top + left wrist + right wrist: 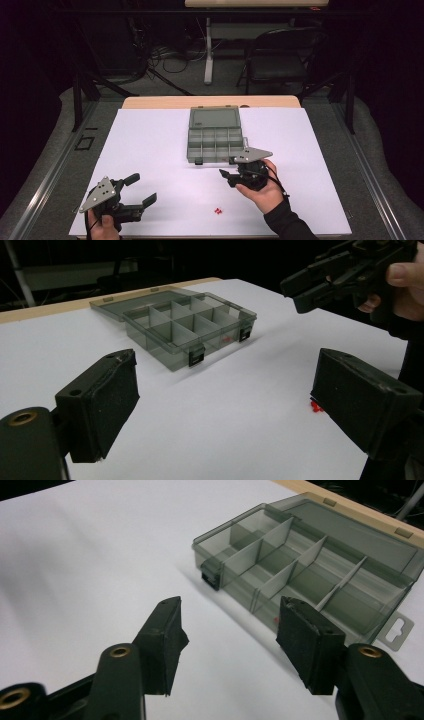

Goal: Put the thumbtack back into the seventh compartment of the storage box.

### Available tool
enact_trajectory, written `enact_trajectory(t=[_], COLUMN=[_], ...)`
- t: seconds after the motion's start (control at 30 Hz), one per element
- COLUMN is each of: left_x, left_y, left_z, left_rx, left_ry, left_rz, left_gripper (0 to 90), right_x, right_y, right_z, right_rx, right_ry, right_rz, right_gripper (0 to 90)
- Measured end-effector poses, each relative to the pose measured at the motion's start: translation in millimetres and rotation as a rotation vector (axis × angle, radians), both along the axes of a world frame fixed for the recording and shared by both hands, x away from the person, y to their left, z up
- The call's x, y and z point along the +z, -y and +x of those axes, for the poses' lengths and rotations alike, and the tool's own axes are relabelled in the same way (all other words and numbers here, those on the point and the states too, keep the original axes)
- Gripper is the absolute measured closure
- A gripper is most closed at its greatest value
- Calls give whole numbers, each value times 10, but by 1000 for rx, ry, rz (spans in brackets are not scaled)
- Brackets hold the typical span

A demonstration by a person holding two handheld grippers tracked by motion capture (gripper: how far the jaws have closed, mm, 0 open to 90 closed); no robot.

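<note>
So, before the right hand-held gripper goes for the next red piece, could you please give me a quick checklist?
1. Organizer box lid open: ok.
2. Right hand-held gripper jaws apart, nothing between them: ok.
3. Left hand-held gripper open and off the box: ok.
4. Red pieces loose on the white table, reachable between both hands: ok.
5. Red bit inside a front compartment: cannot tell what it is.
</note>
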State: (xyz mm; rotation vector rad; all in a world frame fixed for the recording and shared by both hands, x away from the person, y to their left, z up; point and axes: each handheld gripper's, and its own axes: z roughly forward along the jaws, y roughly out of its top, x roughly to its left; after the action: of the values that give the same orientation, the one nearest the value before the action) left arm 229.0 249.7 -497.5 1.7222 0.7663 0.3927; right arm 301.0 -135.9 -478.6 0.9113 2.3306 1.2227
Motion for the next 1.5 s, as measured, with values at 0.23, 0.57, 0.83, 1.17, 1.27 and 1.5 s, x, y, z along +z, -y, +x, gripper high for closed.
enact_trajectory(t=[0.23, 0.57, 0.83, 1.17, 1.27, 1.5], left_x=[0, 1, -1, -1, -2, -8], left_y=[0, 3, 12, 1, 3, 1], left_z=[0, -2, -2, -1, 0, 9], left_rx=[1, 0, -5, -7, -8, -8], left_ry=[-1, 1, 4, -1, -2, -6], left_rz=[-1, 0, 0, -2, 0, -1], left_gripper=[112, 112, 112, 112, 112, 112], right_x=[-58, -138, -207, -339, -414, -561], right_y=[61, 136, 127, 81, 63, 33], right_z=[-237, -496, -582, -598, -592, -573], right_rx=[5, 15, 46, 83, 93, 136], right_ry=[30, 54, 35, 20, 8, -51], right_rz=[-5, 12, 15, 15, 9, 6], right_gripper=[423, 416, 463, 458, 450, 504])
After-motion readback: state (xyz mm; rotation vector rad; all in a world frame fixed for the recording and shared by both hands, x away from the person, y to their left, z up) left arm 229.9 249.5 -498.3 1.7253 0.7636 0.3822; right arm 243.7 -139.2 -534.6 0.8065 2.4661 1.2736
